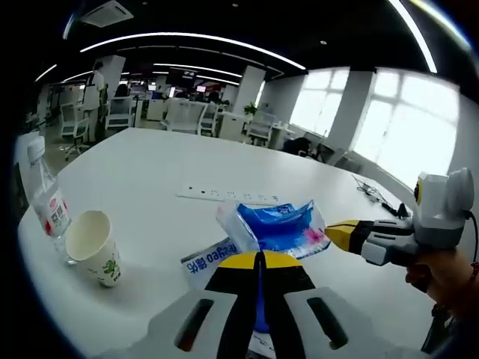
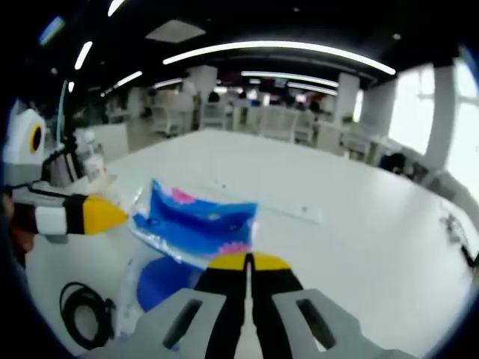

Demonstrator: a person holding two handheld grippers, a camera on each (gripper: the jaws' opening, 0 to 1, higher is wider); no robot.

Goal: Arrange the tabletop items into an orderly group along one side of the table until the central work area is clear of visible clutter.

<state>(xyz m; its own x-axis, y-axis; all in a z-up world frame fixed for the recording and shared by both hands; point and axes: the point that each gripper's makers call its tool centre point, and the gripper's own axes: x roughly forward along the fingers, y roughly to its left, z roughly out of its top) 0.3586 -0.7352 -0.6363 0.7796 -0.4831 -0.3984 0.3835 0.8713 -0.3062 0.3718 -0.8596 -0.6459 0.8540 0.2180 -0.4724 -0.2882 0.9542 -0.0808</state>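
Holding the blue packet (image 1: 278, 226) between them above the white table (image 1: 150, 172): left gripper (image 1: 260, 258) and right gripper (image 2: 248, 262), both w/ jaws closed on its edges, prob. to carry it sideward toward paper cup (image 1: 93, 247) & bottle (image 1: 45, 196) at the table edge.
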